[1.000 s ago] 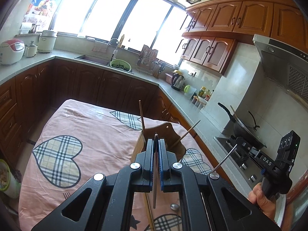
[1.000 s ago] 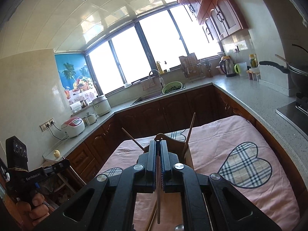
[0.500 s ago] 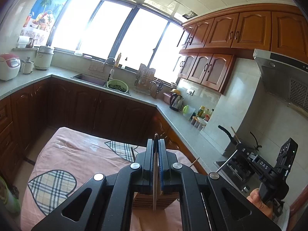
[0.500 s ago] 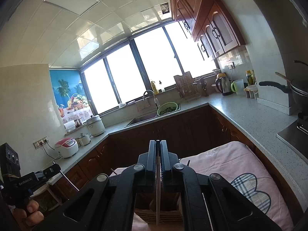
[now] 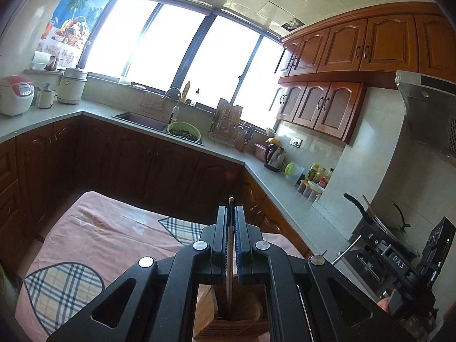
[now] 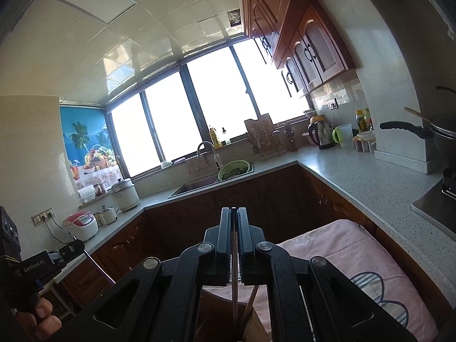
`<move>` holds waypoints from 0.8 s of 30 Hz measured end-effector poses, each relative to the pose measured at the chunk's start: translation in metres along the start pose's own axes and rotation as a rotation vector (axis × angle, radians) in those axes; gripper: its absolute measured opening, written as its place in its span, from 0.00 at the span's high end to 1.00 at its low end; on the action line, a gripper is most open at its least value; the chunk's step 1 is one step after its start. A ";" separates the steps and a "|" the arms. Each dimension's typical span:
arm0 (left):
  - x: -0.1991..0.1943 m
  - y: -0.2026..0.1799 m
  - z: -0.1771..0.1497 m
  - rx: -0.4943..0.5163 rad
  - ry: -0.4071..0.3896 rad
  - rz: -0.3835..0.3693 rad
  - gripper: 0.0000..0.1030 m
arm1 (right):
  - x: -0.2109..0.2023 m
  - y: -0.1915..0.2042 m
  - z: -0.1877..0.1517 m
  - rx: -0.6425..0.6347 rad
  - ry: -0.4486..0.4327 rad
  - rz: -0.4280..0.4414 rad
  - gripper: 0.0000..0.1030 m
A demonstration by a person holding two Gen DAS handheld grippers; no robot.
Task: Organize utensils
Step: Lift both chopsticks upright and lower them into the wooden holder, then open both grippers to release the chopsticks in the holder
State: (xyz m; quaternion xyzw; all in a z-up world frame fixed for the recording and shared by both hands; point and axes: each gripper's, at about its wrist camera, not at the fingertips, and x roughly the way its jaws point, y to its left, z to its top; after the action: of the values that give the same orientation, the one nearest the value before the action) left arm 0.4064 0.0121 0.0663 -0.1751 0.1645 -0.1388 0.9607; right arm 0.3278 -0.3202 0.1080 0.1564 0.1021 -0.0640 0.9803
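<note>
A thin chopstick (image 5: 229, 252) stands clamped upright between the closed jaws of the left gripper (image 5: 231, 209), its lower end reaching down into a wooden utensil holder (image 5: 232, 317) just below the fingers; the holder sits on a pink cloth with plaid hearts (image 5: 94, 242); in the right wrist view a second chopstick (image 6: 234, 273) is pinched in the same way by the right gripper (image 6: 233, 212), jaws pressed tight on it, its lower end going down towards the wooden holder beneath, where another stick (image 6: 250, 302) leans; beyond lie dark wood cabinets (image 5: 134, 168), a grey counter (image 6: 367, 179) and bright windows (image 5: 182, 54).
</note>
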 end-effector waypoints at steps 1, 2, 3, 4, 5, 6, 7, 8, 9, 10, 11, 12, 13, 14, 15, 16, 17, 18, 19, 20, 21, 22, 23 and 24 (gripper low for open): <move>0.008 0.001 -0.006 -0.007 0.003 0.006 0.97 | 0.003 -0.001 -0.006 0.000 0.002 -0.004 0.96; 0.014 0.002 -0.011 -0.015 0.007 0.009 0.97 | 0.006 -0.002 -0.011 0.000 0.006 -0.011 0.96; 0.021 0.002 -0.016 -0.020 0.012 0.011 0.97 | 0.009 -0.004 -0.017 0.003 0.010 -0.015 0.96; 0.027 0.003 -0.021 -0.020 0.016 0.015 0.97 | 0.013 -0.006 -0.023 0.010 0.015 -0.018 0.96; 0.032 0.004 -0.025 -0.022 0.018 0.020 0.97 | 0.016 -0.007 -0.028 0.016 0.019 -0.021 0.96; 0.036 0.005 -0.029 -0.024 0.022 0.023 0.97 | 0.018 -0.009 -0.033 0.023 0.022 -0.026 0.96; 0.040 0.004 -0.032 -0.028 0.028 0.024 0.97 | 0.021 -0.010 -0.038 0.028 0.022 -0.030 0.96; 0.045 0.003 -0.034 -0.033 0.033 0.021 0.97 | 0.023 -0.012 -0.043 0.033 0.024 -0.031 0.96; 0.049 0.004 -0.037 -0.037 0.034 0.021 0.97 | 0.024 -0.013 -0.047 0.038 0.028 -0.034 0.96; 0.053 0.004 -0.040 -0.038 0.035 0.024 0.97 | 0.026 -0.013 -0.051 0.041 0.032 -0.037 0.96; 0.055 0.006 -0.041 -0.039 0.038 0.024 0.97 | 0.028 -0.014 -0.054 0.046 0.037 -0.039 0.96; 0.059 0.006 -0.043 -0.039 0.045 0.025 0.97 | 0.030 -0.016 -0.058 0.050 0.040 -0.039 0.96; 0.063 0.007 -0.045 -0.039 0.053 0.027 0.97 | 0.031 -0.016 -0.061 0.054 0.044 -0.041 0.96; 0.065 0.008 -0.046 -0.040 0.060 0.028 0.97 | 0.033 -0.018 -0.063 0.058 0.051 -0.043 0.96; 0.069 0.008 -0.046 -0.039 0.068 0.027 0.97 | 0.034 -0.019 -0.065 0.063 0.059 -0.043 0.96; 0.072 0.007 -0.047 -0.039 0.075 0.028 0.97 | 0.035 -0.021 -0.067 0.069 0.064 -0.042 0.96; 0.074 0.007 -0.047 -0.038 0.083 0.029 0.97 | 0.035 -0.022 -0.067 0.072 0.060 -0.044 0.96; 0.075 0.007 -0.046 -0.038 0.091 0.026 0.97 | 0.034 -0.022 -0.067 0.073 0.061 -0.043 0.96; 0.077 0.006 -0.045 -0.035 0.099 0.025 0.97 | 0.035 -0.023 -0.067 0.073 0.063 -0.043 0.96; 0.077 0.007 -0.044 -0.029 0.097 0.032 0.97 | 0.036 -0.023 -0.068 0.071 0.066 -0.045 0.96; 0.078 0.005 -0.041 -0.022 0.097 0.036 0.97 | 0.036 -0.023 -0.069 0.070 0.070 -0.046 0.96; 0.078 0.006 -0.040 -0.022 0.099 0.032 0.97 | 0.037 -0.023 -0.069 0.069 0.073 -0.046 0.96; 0.078 0.006 -0.038 -0.025 0.103 0.027 0.97 | 0.038 -0.024 -0.069 0.070 0.078 -0.045 0.96; 0.078 0.006 -0.036 -0.026 0.106 0.026 0.97 | 0.038 -0.025 -0.069 0.072 0.082 -0.043 0.96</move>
State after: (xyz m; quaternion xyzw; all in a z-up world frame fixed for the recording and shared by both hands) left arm 0.4656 -0.0184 0.0115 -0.1777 0.2190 -0.1335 0.9501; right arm 0.3486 -0.3249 0.0285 0.1917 0.1429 -0.0822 0.9675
